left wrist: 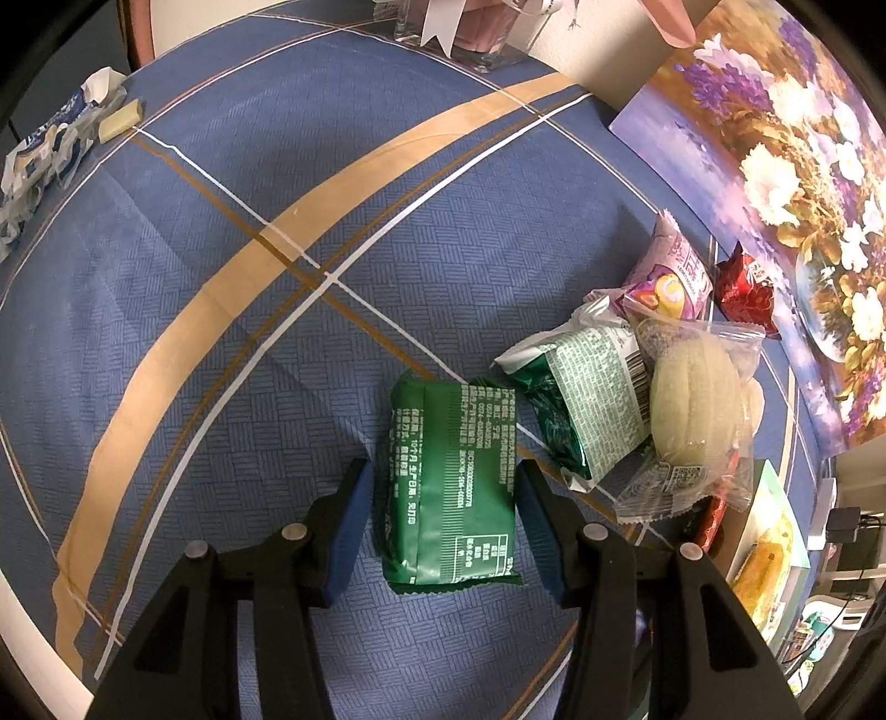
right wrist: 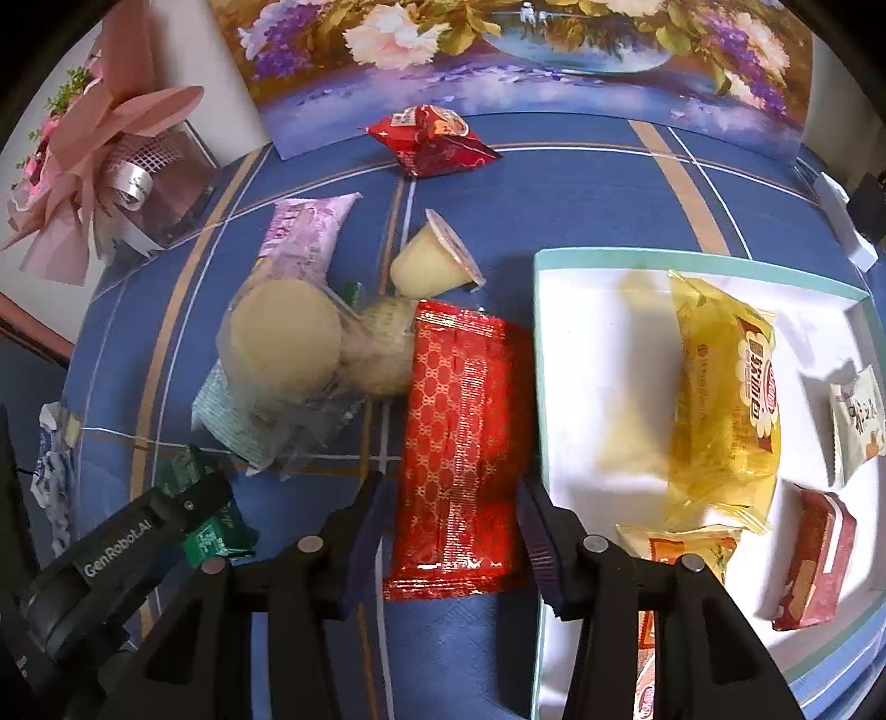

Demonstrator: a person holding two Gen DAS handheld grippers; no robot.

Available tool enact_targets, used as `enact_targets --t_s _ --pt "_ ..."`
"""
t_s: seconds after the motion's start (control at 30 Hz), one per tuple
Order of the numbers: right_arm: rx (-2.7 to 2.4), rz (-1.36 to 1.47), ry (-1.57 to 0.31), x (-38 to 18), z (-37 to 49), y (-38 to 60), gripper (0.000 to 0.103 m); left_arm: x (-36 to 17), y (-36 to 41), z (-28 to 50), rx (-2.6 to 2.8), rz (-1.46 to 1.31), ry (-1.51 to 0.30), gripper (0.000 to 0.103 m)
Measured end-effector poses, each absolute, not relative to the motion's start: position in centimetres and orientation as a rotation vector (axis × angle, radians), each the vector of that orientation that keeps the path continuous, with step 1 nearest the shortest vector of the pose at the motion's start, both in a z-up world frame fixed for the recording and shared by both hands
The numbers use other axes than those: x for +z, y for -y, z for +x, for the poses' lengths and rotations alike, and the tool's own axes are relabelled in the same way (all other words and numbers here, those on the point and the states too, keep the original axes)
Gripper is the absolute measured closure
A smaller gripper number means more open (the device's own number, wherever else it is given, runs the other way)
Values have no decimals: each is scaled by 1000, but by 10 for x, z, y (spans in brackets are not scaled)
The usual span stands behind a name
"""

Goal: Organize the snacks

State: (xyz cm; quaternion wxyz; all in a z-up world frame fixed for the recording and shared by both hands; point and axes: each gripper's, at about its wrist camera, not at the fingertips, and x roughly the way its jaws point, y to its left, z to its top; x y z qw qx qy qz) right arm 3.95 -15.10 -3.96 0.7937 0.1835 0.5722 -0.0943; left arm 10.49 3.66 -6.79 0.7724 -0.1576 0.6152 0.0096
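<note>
My left gripper (left wrist: pixel 443 487) is open, its jaws on either side of a dark green snack pack (left wrist: pixel 451 487) lying on the blue tablecloth. It also shows in the right wrist view (right wrist: pixel 210 526) at lower left. My right gripper (right wrist: pixel 451 515) is open, its jaws on either side of a long red patterned pack (right wrist: pixel 457 443) lying beside the white tray (right wrist: pixel 587 387). The tray holds a yellow pack (right wrist: pixel 725 410), a dark red bar (right wrist: pixel 814 559), a white pack (right wrist: pixel 858 421) and an orange pack (right wrist: pixel 681 548).
A pile of snacks lies left of the red pack: clear-wrapped cakes (right wrist: pixel 288 338), a jelly cup (right wrist: pixel 432 260), a purple pack (right wrist: pixel 304 232), a green-white pack (left wrist: pixel 587 399). A red pouch (right wrist: pixel 432 138) lies by the flower painting (right wrist: pixel 526 50). A bouquet (right wrist: pixel 111 160) stands left. Torn wrappers (left wrist: pixel 50 149) lie far left.
</note>
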Motion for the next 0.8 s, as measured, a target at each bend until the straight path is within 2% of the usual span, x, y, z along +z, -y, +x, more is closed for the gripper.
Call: enact_targets --t_s 0.13,0.37,0.8 --pt "-146 404 -1229 -43 44 143 45 -68 -31 105 15 -330 -1334 49" --pt "-54 511 -1216 -41 45 143 45 -65 -32 104 12 -344 -1334 49" --pt "-178 456 -1237 -40 40 157 48 -66 -39 104 6 -355 -1334 49"
